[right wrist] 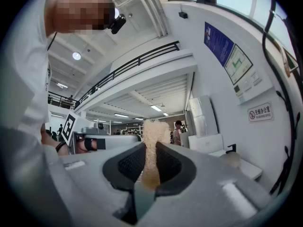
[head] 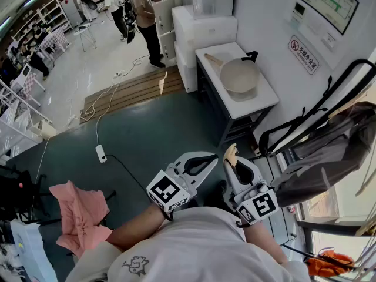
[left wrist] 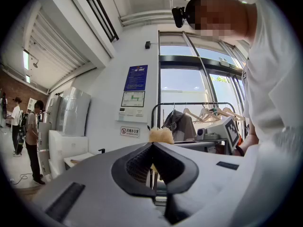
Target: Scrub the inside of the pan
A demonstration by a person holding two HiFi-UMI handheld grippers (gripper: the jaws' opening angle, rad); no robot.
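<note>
- head view: the pan [head: 239, 75] sits near the middle of the white tabletop [head: 265, 96], which stands against the wall. its dark handle points toward the wall-side edge. a pale stick-like item [head: 212, 59] lies at its rim; i cannot tell what it is.
- head view: the person stands well apart from that table, with both tools held close to the chest. the left gripper [head: 207, 158] and right gripper [head: 235, 164] are side by side over the dark floor. a tan sponge [head: 230, 152] sticks out of the right one.
- left gripper view: the left gripper [left wrist: 152, 144] has its jaws pressed together with nothing between them. the tan tuft showing above the tips belongs to the other tool.
- right gripper view: the right gripper [right wrist: 150, 148] is clamped on the sponge [right wrist: 152, 131], which stands upright between the pads and rises past the tips. the pan [right wrist: 233, 159] shows far off on the tabletop at the lower right.
- finding: the scrubbing tool is in hand, so that part appears ready.
- finding: no contact between sponge and pan is visible, so scrubbing has not begun.
- outstanding, in my judgement: approach the table, steady the pan, probably by its handle, and work the sponge around the inside.
</note>
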